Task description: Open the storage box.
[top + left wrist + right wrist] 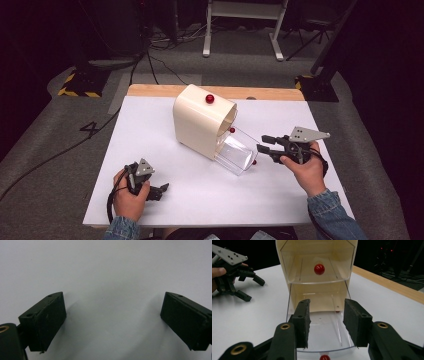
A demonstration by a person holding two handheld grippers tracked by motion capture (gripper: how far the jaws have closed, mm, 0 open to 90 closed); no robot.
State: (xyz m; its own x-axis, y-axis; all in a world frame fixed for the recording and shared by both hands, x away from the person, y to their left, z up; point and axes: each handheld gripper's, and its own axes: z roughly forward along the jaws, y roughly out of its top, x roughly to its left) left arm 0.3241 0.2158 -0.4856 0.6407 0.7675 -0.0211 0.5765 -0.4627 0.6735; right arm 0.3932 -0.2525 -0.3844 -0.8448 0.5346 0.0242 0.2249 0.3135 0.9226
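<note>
A cream drawer cabinet stands mid-table with a red ball on its top. Its clear lower drawer is pulled out toward the right, a red knob on its front. The upper drawer is pushed in, and its red knob faces me. My right gripper is open just in front of the pulled-out drawer; in the right gripper view its jaws stand above the lower knob, holding nothing. My left gripper rests open on the white table at the front left.
The white tabletop has a wooden strip along its far edge. Beyond it lie grey floor, cables and a white stand. The left gripper lies well to the side of the cabinet.
</note>
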